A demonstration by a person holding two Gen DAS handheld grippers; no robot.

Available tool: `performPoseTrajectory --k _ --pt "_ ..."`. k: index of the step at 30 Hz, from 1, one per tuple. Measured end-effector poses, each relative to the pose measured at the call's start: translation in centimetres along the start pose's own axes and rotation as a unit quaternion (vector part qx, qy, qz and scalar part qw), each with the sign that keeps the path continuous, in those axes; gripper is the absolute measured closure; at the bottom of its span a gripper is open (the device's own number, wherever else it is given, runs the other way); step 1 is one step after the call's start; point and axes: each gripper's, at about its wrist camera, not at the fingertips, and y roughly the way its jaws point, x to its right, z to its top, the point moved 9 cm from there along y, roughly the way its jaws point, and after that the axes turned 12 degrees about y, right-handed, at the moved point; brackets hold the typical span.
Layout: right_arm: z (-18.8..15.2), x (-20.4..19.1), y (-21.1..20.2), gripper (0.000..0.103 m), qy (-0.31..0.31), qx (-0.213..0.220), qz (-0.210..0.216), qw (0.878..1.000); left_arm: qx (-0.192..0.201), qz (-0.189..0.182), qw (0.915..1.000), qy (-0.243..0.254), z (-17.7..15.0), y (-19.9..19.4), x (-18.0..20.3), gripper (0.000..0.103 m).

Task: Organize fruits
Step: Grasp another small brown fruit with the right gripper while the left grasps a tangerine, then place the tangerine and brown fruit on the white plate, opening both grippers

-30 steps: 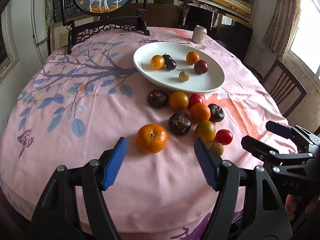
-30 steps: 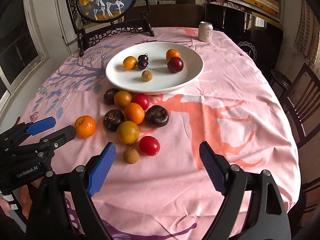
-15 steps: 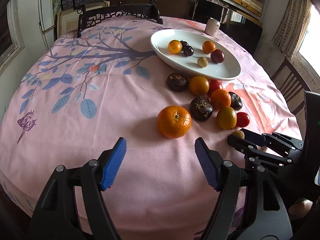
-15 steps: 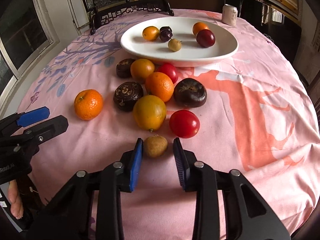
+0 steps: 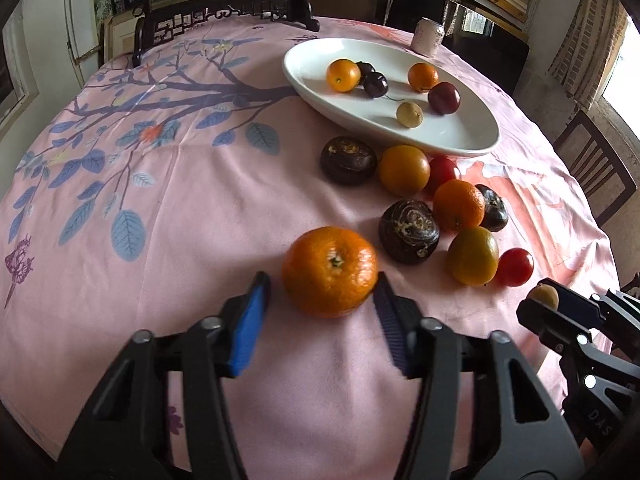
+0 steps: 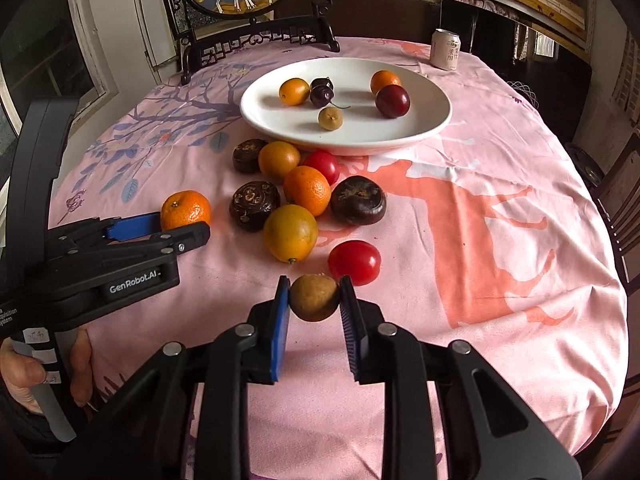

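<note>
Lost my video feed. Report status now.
Right gripper shut on small brown fruit. Left gripper open, straddling mandarin. White plate ahead; loose fruit cluster between.

Left gripper (image 5: 320, 292) low over the table, jaws apart, one blue pad (image 5: 248, 332) on each side of the big orange fruit (image 5: 330, 271); right pad touching its skin, left pad a little way off. Right gripper (image 6: 314, 298) pointing forward too, jaws pressed in on the small brown fruit (image 6: 314, 297), both pads tight against it. Bare hand (image 6: 24, 372) wrapped round the left gripper's handle, seen at the edge of the right wrist view.
</note>
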Motion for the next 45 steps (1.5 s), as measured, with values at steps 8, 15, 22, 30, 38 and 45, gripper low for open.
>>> performPoseTrajectory --k 8,15,22,30,38,45 --pt "0.1 0.6 -0.5 0.078 0.012 0.007 0.006 1.000 -0.004 -0.003 0.9999 -0.009 -0.2 -0.6 0.1 0.058" --pt "0.4 0.8 -1.0 0.078 0.017 0.011 0.011 1.000 0.019 -0.003 0.9998 0.009 0.6 -3.0 1.1 0.058" --pt "2.6 0.7 -1.3 0.078 0.009 0.017 0.017 1.000 0.024 -0.004 0.9990 0.037 4.0 -4.1 1.3 0.058" --pt "11.8 0.7 0.6 0.078 -0.011 0.049 0.010 0.999 0.021 0.025 0.9985 0.045 13.1 -0.7 -0.2 0.058" --pt "16.4 1.0 8.3 0.078 -0.022 0.004 -0.025 0.999 -0.024 0.022 0.9991 0.026 16.3 6.0 -1.0 0.058" --pt "16.7 2.1 10.8 0.062 -0.019 -0.018 -0.042 0.999 -0.035 0.022 0.9987 0.029 16.9 7.6 -0.9 0.056"
